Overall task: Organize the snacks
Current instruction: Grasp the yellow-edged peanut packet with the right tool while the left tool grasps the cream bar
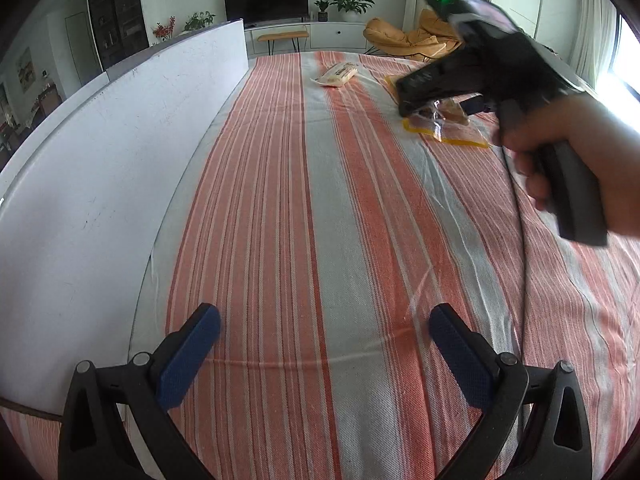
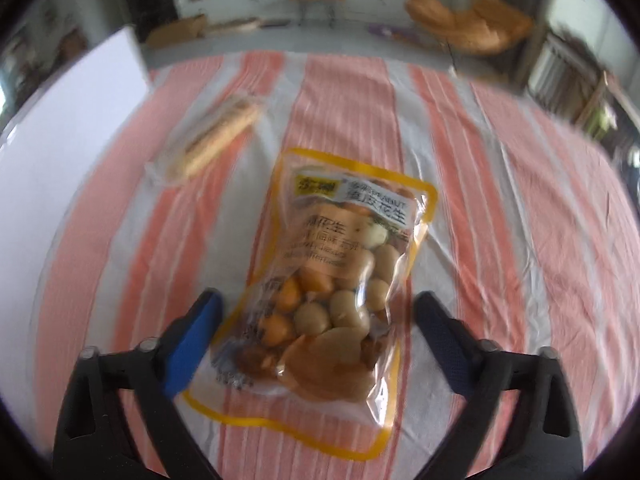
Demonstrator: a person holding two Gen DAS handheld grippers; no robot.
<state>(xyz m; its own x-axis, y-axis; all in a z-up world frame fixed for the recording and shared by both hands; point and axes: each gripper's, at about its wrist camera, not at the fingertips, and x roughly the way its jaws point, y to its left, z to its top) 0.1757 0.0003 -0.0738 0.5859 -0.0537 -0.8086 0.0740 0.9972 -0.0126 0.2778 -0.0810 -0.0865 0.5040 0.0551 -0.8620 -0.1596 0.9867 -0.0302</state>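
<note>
A clear yellow-edged peanut snack bag [image 2: 324,292] lies flat on the striped cloth; it also shows in the left wrist view [image 1: 448,128]. My right gripper [image 2: 320,320] is open, its blue-padded fingers either side of the bag's lower half, not closed on it. In the left wrist view the right gripper [image 1: 424,108] reaches down over the bag. A pale wrapped biscuit packet [image 2: 212,144] lies farther back left, also in the left wrist view [image 1: 336,74]. My left gripper [image 1: 324,336] is open and empty over bare cloth.
The orange-and-white striped cloth [image 1: 320,220] covers the table. A white upright board [image 1: 120,152] runs along the left side. Beyond the far edge are a TV stand, plants and a yellow chair [image 1: 404,36].
</note>
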